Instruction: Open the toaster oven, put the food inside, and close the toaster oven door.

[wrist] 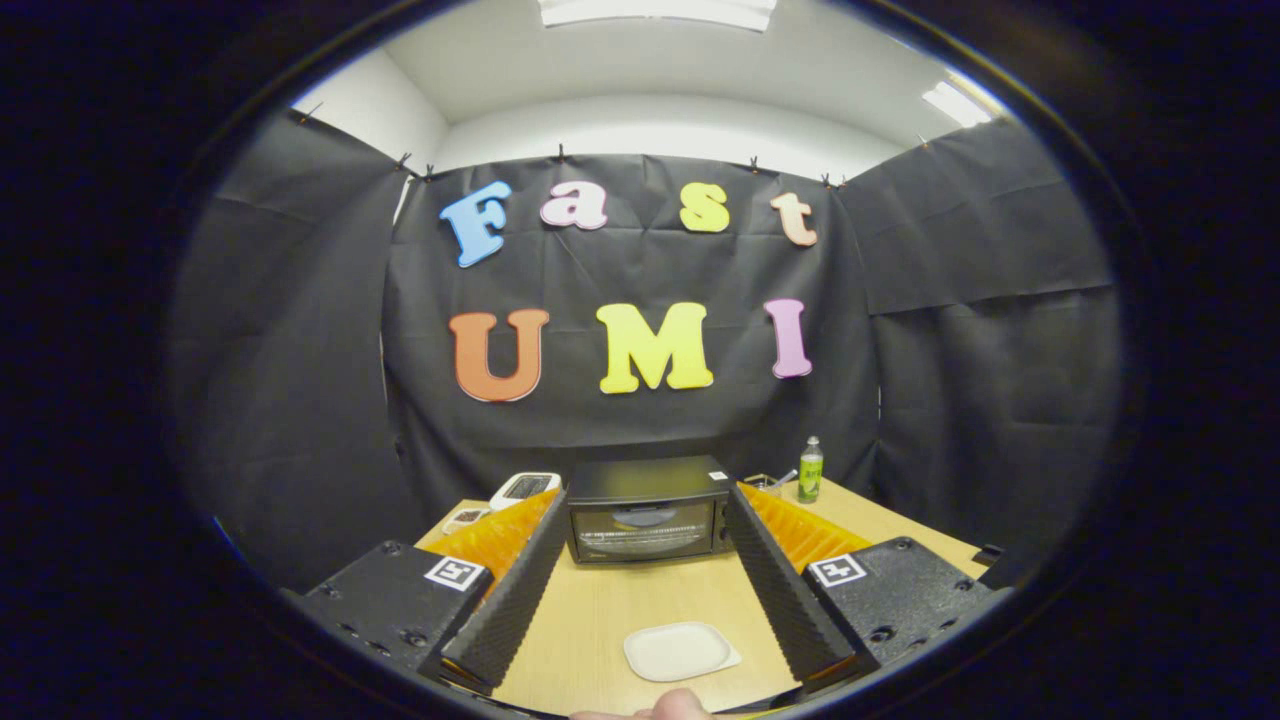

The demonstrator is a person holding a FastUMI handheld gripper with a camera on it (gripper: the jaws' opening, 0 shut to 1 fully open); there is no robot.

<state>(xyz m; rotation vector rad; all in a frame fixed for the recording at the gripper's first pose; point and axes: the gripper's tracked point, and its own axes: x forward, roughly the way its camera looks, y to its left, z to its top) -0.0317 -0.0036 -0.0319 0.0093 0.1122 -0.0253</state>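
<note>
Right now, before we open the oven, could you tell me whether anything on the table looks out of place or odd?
Nothing stands out. The toaster oven sits square beyond the open gripper, its door shut. The white plate lies flat between the fingers, with no food on it. A green bottle stands upright behind.

Bright, even light from ceiling panels (655, 10) high above the claw (645, 590); they blow out to white. Fisheye bends walls and ceiling hard toward the edges. Counter (610, 610) between the wide-apart fingers is sharp, shadows soft. Oven (647, 510) glass ahead shows faint glare.
</note>
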